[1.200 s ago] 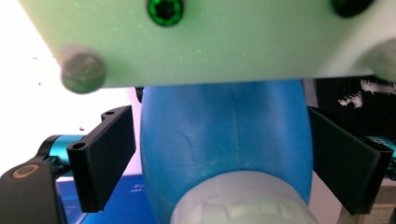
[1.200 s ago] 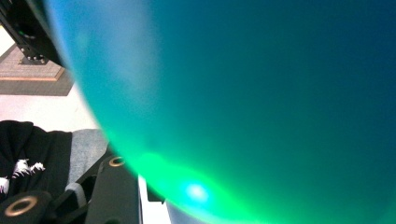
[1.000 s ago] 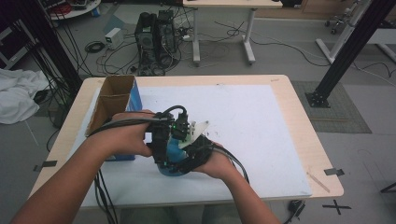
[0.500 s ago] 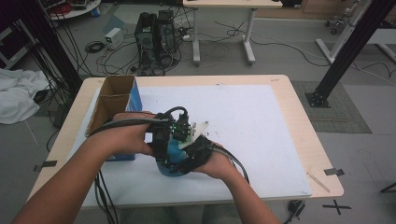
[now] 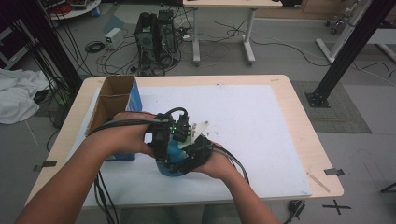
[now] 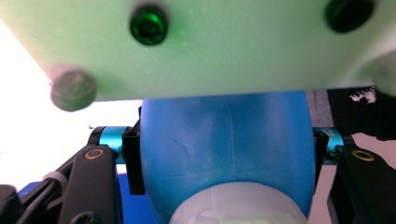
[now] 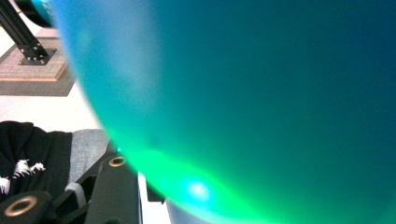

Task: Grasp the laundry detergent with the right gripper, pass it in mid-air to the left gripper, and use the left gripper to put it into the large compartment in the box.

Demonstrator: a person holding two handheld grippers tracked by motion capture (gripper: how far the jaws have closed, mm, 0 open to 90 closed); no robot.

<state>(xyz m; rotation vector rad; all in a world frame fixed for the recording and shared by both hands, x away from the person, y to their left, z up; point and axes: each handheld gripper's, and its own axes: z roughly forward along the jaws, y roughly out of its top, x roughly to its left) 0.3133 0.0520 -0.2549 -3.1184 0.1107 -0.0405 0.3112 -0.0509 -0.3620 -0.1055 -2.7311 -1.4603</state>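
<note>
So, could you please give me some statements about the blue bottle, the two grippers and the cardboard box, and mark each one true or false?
1. The left gripper has its jaws closed on the blue bottle. True; they have just been closing.
2. The blue bottle stands inside the cardboard box. False: it is held over the white sheet, beside the box.
3. The cardboard box is open at the top. True.
4. The right gripper lies alone on the table. False: a hand holds it against the bottle.
5. The box sits at the table's right edge. False: it is at the left side.
</note>
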